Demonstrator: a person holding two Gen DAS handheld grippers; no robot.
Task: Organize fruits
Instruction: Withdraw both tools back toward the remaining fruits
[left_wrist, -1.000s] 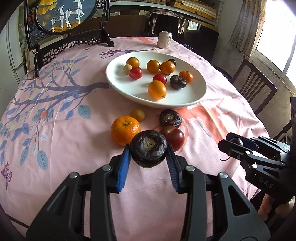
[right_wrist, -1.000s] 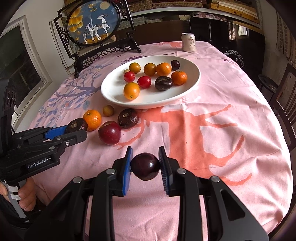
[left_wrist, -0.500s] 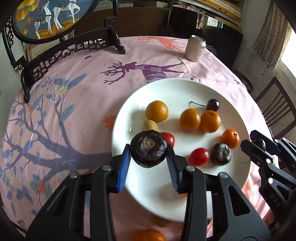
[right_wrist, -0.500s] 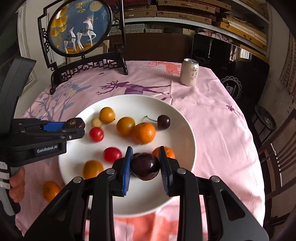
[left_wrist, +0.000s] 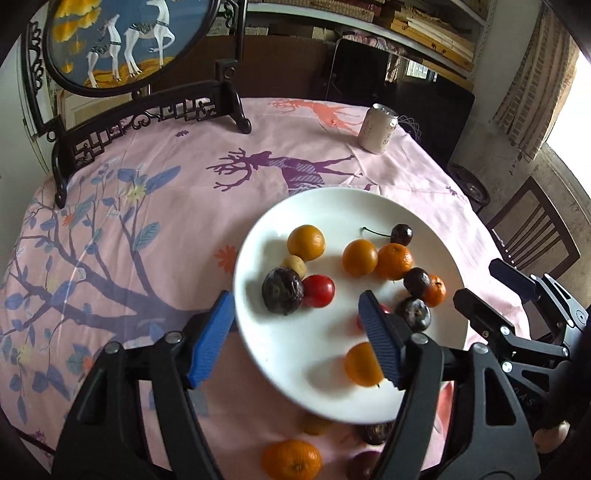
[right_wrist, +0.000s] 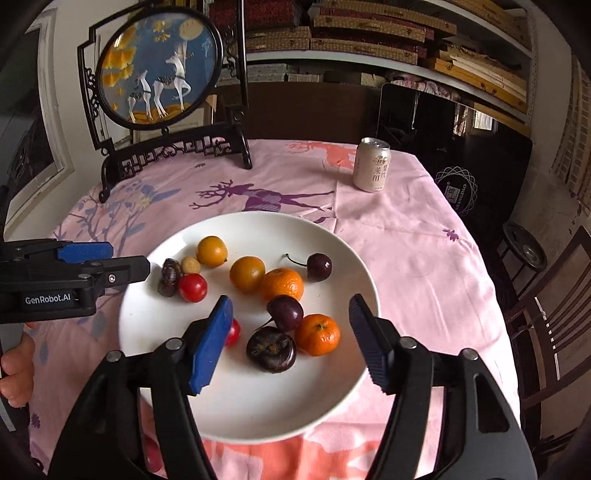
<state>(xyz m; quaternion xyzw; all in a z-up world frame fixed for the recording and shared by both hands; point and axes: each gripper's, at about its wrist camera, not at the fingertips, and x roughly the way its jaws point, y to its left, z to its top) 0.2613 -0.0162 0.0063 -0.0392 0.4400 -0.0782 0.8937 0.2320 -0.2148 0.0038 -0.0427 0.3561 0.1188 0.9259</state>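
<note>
A white plate (left_wrist: 280, 354) (right_wrist: 258, 413) holds several fruits. My left gripper (left_wrist: 295, 339) is open and empty above the plate's near left part. The wrinkled dark passion fruit (left_wrist: 282, 290) (right_wrist: 169, 282) lies on the plate beside a red tomato (left_wrist: 318, 290). My right gripper (right_wrist: 291, 343) is open and empty over the plate's near side. A dark cherry (right_wrist: 285, 312) lies on the plate between an orange tangerine (right_wrist: 317, 334) and another dark passion fruit (right_wrist: 271, 353). A tangerine (left_wrist: 291, 459), a small yellow fruit (left_wrist: 314, 424) and dark fruits (left_wrist: 376, 432) lie on the cloth below the plate.
A drink can (left_wrist: 378, 128) (right_wrist: 371, 164) stands at the table's far right. A framed deer screen on a black stand (left_wrist: 147, 107) (right_wrist: 166, 147) stands at the far left. Wooden chairs (right_wrist: 554, 332) stand to the right of the table.
Both grippers have opened. The left one let go of the dark passion fruit onto the plate's left part. The right one let go of the dark cherry onto the plate.
</note>
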